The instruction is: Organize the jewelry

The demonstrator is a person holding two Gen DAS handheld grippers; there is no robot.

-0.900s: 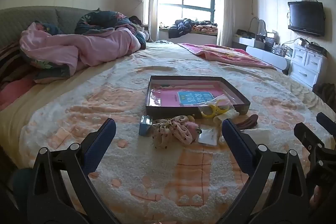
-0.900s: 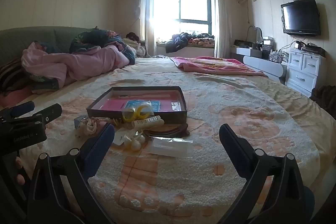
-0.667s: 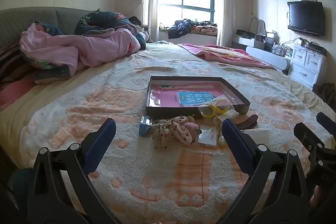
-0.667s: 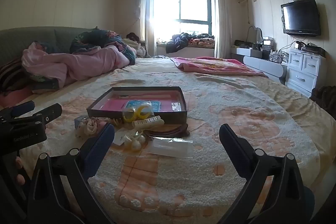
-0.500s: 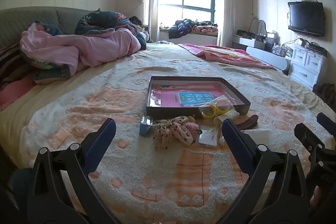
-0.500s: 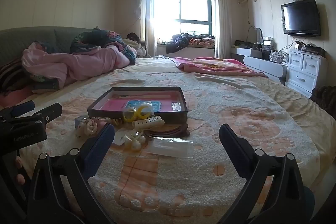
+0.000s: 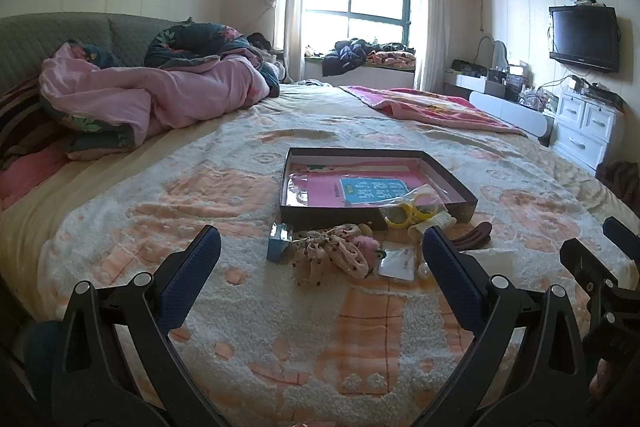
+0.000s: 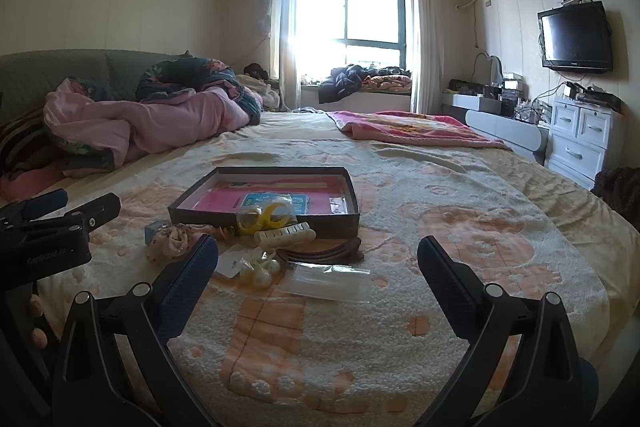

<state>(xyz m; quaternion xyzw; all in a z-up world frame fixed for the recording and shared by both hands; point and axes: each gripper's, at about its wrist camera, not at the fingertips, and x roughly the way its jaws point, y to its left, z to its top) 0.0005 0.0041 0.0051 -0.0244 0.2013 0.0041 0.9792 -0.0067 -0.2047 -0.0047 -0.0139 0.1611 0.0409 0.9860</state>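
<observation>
A shallow dark box with a pink and blue lining lies on the bed. In front of it lie loose pieces: a pink floral scrunchie, a small blue box, yellow rings in a clear bag, a cream hair claw, a brown clip, pearl earrings on a card and a clear packet. My left gripper is open and empty, short of the scrunchie. My right gripper is open and empty, near the packet.
The bed has a cream and peach blanket. Pink and floral quilts are heaped at the far left. A pink blanket lies at the far right. White drawers and a TV stand beyond the bed's right edge.
</observation>
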